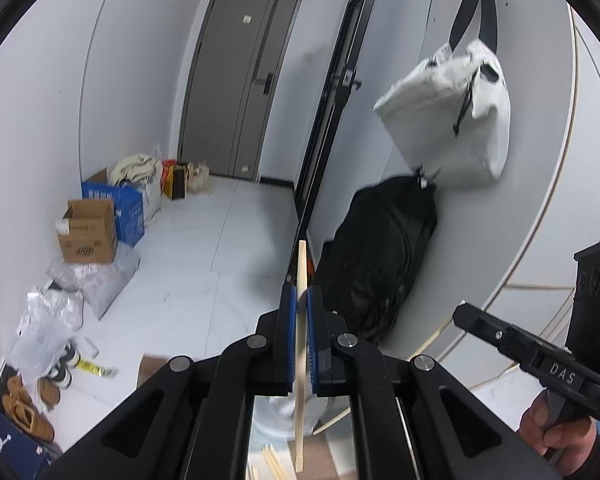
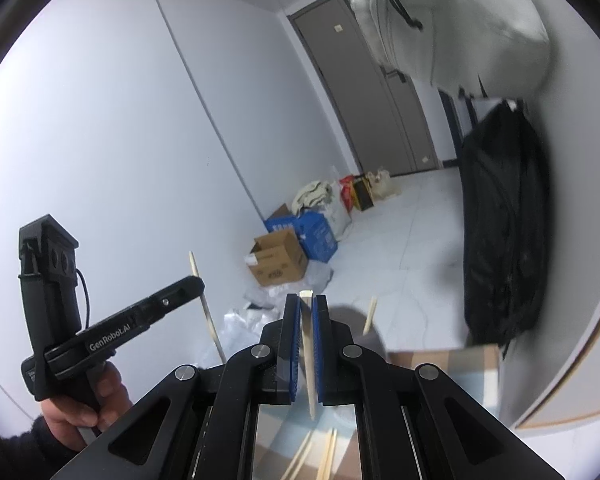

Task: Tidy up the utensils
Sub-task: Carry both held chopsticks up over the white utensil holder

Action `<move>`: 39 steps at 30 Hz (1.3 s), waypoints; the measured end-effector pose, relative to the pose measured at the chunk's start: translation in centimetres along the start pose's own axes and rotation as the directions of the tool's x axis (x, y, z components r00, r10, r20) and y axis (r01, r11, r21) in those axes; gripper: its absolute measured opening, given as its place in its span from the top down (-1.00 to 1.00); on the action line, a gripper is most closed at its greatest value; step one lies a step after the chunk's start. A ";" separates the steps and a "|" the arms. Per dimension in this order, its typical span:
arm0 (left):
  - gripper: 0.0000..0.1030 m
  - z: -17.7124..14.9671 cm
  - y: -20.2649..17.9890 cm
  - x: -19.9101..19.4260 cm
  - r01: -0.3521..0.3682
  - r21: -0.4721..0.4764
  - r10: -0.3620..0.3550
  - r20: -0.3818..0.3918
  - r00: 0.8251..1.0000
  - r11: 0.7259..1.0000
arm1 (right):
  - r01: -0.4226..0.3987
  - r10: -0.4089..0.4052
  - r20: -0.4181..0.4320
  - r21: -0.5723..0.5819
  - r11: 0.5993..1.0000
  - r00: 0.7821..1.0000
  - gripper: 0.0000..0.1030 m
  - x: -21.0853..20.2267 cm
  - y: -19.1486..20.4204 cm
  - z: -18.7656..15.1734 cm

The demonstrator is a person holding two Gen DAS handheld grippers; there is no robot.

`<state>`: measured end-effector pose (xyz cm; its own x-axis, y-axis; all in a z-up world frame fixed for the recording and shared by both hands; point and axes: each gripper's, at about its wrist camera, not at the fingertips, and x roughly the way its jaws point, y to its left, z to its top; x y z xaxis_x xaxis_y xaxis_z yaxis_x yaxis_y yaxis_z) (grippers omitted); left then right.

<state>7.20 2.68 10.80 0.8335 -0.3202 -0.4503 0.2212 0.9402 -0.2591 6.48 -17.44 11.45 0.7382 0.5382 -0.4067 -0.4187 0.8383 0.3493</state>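
Note:
My left gripper is shut on a pale wooden chopstick, which pokes up past the blue pads and hangs down below them. In the right wrist view the right gripper is likewise shut on a second chopstick. Each gripper shows in the other's view: the left gripper with its chopstick, and the right gripper held by a hand. Both are raised off the surface. Several loose chopsticks lie far below the fingers. Another chopstick end sticks up right of the right gripper.
A white bag hangs on the wall above a black bag. Cardboard boxes, plastic bags and shoes line the left wall. A grey door closes the far end. A white container sits under the left fingers.

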 end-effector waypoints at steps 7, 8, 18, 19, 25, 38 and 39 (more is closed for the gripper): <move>0.97 2.6 -0.1 1.8 0.000 0.015 0.000 0.055 0.998 1.000 | 0.012 -0.012 0.021 -0.011 1.000 1.000 0.90 1.9 -0.2 3.8; 0.97 2.9 -0.1 2.2 -0.001 0.016 0.000 0.056 0.998 1.000 | 0.014 -0.013 0.024 -0.011 1.000 1.000 0.90 2.3 -0.3 4.3; 0.97 2.7 2.3 7.3 -0.035 -0.015 0.036 0.055 0.998 0.999 | 0.046 -0.044 0.022 -0.056 0.997 0.999 0.90 6.0 -0.2 6.4; 0.97 2.6 2.6 7.7 -0.032 -0.022 0.033 0.052 0.998 0.999 | 0.047 -0.046 0.019 -0.058 0.997 0.999 0.90 6.4 -0.4 6.3; 0.97 1.6 3.8 9.8 -0.022 -0.057 0.025 0.047 0.999 0.998 | 0.052 -0.053 -0.014 -0.073 0.996 0.998 0.90 8.8 -1.2 5.2; 0.97 -0.1 2.4 10.9 -0.031 0.046 0.025 0.125 0.992 0.998 | 0.045 -0.051 -0.071 -0.084 0.995 0.996 0.90 11.4 -2.7 3.6; 0.97 -0.3 2.5 10.9 -0.029 0.045 0.023 0.126 0.992 0.999 | 0.041 -0.048 -0.075 -0.086 0.995 0.996 0.90 11.5 -2.7 3.4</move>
<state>16.72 1.53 5.01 0.8957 -0.2809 -0.3446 0.2194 0.9534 -0.2071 17.92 -13.78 8.71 0.7155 0.5025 -0.4854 -0.4315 0.8642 0.2586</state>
